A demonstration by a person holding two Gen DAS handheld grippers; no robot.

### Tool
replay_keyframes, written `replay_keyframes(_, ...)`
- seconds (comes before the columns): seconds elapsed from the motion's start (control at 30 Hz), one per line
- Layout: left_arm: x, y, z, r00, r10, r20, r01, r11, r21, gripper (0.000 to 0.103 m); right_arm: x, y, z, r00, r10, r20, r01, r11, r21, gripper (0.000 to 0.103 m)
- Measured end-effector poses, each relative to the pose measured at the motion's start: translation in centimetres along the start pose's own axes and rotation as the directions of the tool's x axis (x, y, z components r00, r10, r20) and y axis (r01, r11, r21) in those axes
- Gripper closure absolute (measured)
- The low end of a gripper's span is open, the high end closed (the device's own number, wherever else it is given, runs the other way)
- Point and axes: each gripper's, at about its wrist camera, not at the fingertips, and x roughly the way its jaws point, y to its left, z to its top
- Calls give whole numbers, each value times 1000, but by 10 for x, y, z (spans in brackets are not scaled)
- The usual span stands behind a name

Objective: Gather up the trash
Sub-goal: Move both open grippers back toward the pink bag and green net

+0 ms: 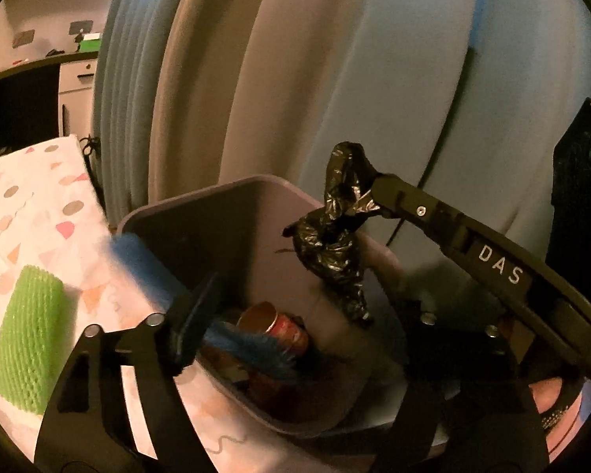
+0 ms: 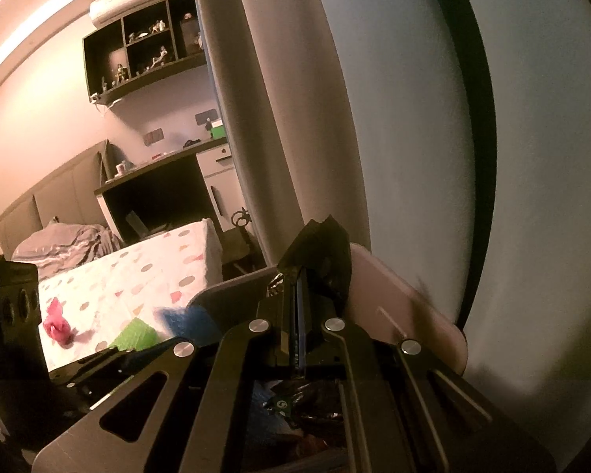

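A grey-purple bin (image 1: 201,193) stands beside the spotted cloth, and a red can (image 1: 291,333) lies inside it. My left gripper (image 1: 307,339) is open over the bin, with nothing pressed between its pads. A blue foam net (image 1: 138,260), blurred, runs past the left finger down into the bin. My right gripper (image 2: 295,287) is shut on a crumpled black plastic bag (image 2: 327,252). In the left wrist view that black bag (image 1: 335,236) dangles from the right gripper (image 1: 378,197) above the bin's far side. The bin's rim (image 2: 413,295) shows just beyond the right fingers.
A green foam net (image 1: 27,339) lies on the spotted cloth (image 1: 39,205) left of the bin. Farther off on the cloth is a pink crumpled thing (image 2: 59,325). Tall curtains (image 1: 256,79) hang close behind the bin. A desk and shelves stand at the back left.
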Motion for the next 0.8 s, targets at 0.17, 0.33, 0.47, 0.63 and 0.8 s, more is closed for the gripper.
replay_keyframes(0.17, -14, 12, -7, 998, 62, 4, -62, 998, -11, 21, 1, -1, -1, 1000, -4, -1, 4, 1000, 2, 101)
replay_keyframes(0.33, -39, 22, -9, 991, 123, 46, -121, 992, -31, 16, 1, 0, -1, 1000, -6, 3, 6, 1000, 1, 74)
replay_keyframes(0.47, -65, 31, -12, 981, 172, 92, -167, 984, -60, 13, -4, 4, -2, 1000, -13, 25, 13, 1000, -6, 60)
replay_keyframes(0.63, -102, 41, -17, 957, 254, 139, -242, 965, -100, 12, -20, 20, -5, 999, -22, 47, 23, 999, -30, 51)
replay_keyframes(0.8, -146, 54, -28, 913, 360, 192, -338, 931, -136, 11, -38, 40, -15, 998, -11, 60, 14, 999, -53, 39)
